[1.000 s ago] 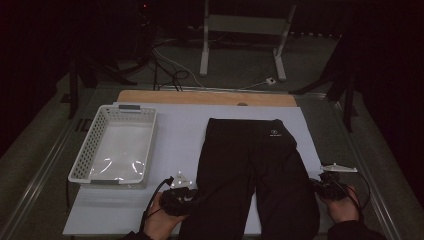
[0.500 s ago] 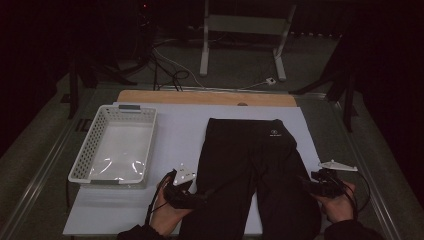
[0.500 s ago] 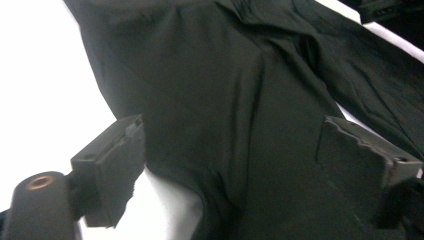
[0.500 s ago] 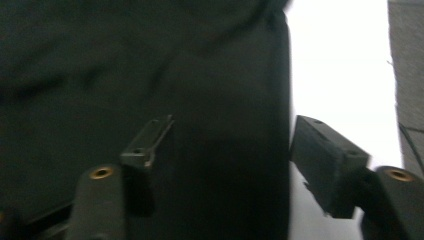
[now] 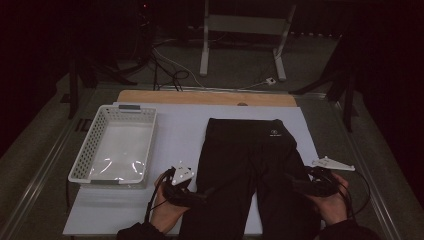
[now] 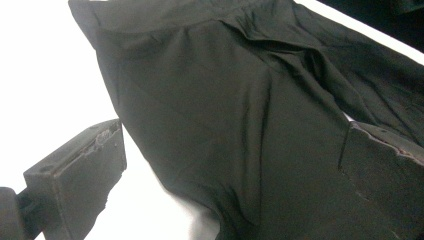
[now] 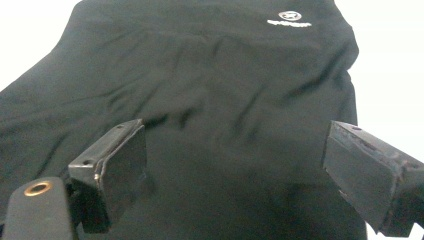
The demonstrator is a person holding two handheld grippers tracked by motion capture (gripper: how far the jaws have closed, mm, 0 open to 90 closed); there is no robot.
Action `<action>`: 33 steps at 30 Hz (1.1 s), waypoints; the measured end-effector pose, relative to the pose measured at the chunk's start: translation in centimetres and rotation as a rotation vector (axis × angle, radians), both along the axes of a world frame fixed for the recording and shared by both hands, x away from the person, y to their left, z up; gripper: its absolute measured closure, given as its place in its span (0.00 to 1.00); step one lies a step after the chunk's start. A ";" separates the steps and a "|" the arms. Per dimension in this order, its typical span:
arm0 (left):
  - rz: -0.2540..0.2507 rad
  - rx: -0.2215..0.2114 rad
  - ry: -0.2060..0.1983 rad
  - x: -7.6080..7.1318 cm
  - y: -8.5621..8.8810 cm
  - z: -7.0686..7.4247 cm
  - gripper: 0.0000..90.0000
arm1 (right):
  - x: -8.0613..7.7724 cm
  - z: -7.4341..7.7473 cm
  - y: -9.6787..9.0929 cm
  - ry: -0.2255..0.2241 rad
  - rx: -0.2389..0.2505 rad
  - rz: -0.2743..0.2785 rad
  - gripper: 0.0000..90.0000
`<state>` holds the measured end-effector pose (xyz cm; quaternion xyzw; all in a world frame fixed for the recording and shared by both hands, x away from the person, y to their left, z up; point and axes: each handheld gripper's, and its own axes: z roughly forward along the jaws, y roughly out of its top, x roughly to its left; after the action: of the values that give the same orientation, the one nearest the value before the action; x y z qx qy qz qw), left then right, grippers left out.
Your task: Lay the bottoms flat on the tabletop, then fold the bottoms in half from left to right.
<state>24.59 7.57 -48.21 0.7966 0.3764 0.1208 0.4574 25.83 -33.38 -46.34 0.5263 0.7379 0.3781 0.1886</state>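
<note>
My left gripper point(image 5: 205, 192) sits at the near left edge of the trousers point(image 5: 250, 170), jaws just opened wide and released; in the left gripper view the cloth lies flat between them, untouched by either pad; my right gripper point(image 5: 295, 184) is at the near right edge, its jaws likewise just spread apart, with black fabric lying slack below them in the right gripper view. A second ago both were clamped on the cloth; now they have let go, so I judge the garment has been laid out and smoothed, and the next grasp, perhaps for a fold, is yet to come. The trousers lie flat on the white mat point(image 5: 175, 135), waistband away from me, a small white logo point(image 5: 274, 134) near the top; a white basket point(image 5: 115, 145) stands apart on the left. The picture is dark; the leg ends run off the bottom of the high view; my hands hide the gripper bodies; the basket's contents are hard to make out.
</note>
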 end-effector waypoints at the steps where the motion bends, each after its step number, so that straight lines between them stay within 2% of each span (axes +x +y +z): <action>1: -0.001 0.001 -0.006 -0.1 0.0 0.0 0.00 | 0.0 0.1 0.2 0.001 0.000 0.005 0.12; 6: 0.001 -0.001 -0.008 -0.1 0.1 -0.2 0.00 | 0.1 0.9 0.9 0.000 0.017 0.018 0.12; 10: 0.005 -0.006 -0.002 0.1 0.1 -0.3 0.00 | 0.5 2.0 1.7 -0.007 0.052 0.026 0.11; 13: 0.002 -0.002 -0.003 0.0 0.1 -0.4 0.00 | 0.9 2.6 2.3 -0.009 0.050 0.036 0.11; 18: 0.005 -0.002 -0.008 -0.1 0.0 -0.3 0.00 | 2.5 4.5 4.1 -0.030 0.107 0.066 0.11; 20: 0.001 -0.005 -0.008 -0.2 0.0 -0.4 0.00 | 3.0 5.1 4.8 -0.041 0.120 0.064 0.11; 25: -0.009 0.004 0.000 -0.3 -0.3 -0.6 0.00 | 4.1 6.6 7.1 -0.063 0.156 0.101 0.11; 30: -0.010 0.000 -0.002 -0.3 -0.3 -0.6 0.00 | 5.9 7.4 9.7 -0.054 0.173 0.125 0.11; 31: -0.010 0.000 -0.002 -0.3 -0.3 -0.6 0.00 | 5.9 7.4 9.7 -0.054 0.173 0.125 0.11; 33: -0.012 0.010 -0.006 -0.3 -0.4 -0.6 0.00 | 7.3 7.4 11.0 -0.047 0.193 0.123 0.11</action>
<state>24.25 7.19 -48.83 0.8008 0.3696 0.1225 0.4551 33.11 -22.42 -38.90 0.4869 0.7244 0.4702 0.1307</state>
